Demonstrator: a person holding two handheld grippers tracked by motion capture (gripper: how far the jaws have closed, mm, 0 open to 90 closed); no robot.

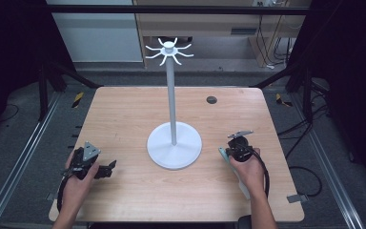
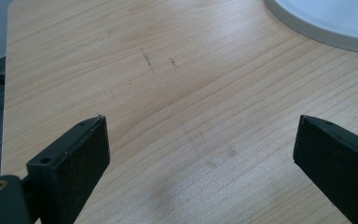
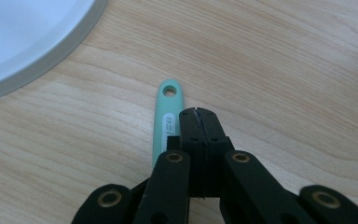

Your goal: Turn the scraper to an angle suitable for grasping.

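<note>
Green utensil (image 3: 167,122) beside closed right gripper (image 3: 199,112)

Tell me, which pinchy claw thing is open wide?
The left gripper, by the table's left edge. Its jaws stand far apart over bare wood, while the right gripper has its jaws pressed together beside a green handle.

Bench (image 1: 124,191) was light wood with rounded corners and a small dark grommet (image 1: 211,99) near its far edge. It stood on grey floor (image 1: 24,133). Metal rails (image 1: 19,167) ran along both sides, with black frame struts (image 1: 47,90) behind them and a black bar (image 1: 171,9) crossing overhead. Yellow-black tape marks (image 1: 77,98) lay on the floor at the far corners. Pale wall panel (image 1: 95,33) at back left; wooden desk (image 1: 200,24) with hanging cables (image 1: 276,43) at back right. Sides were dark; lighting was even.
</note>
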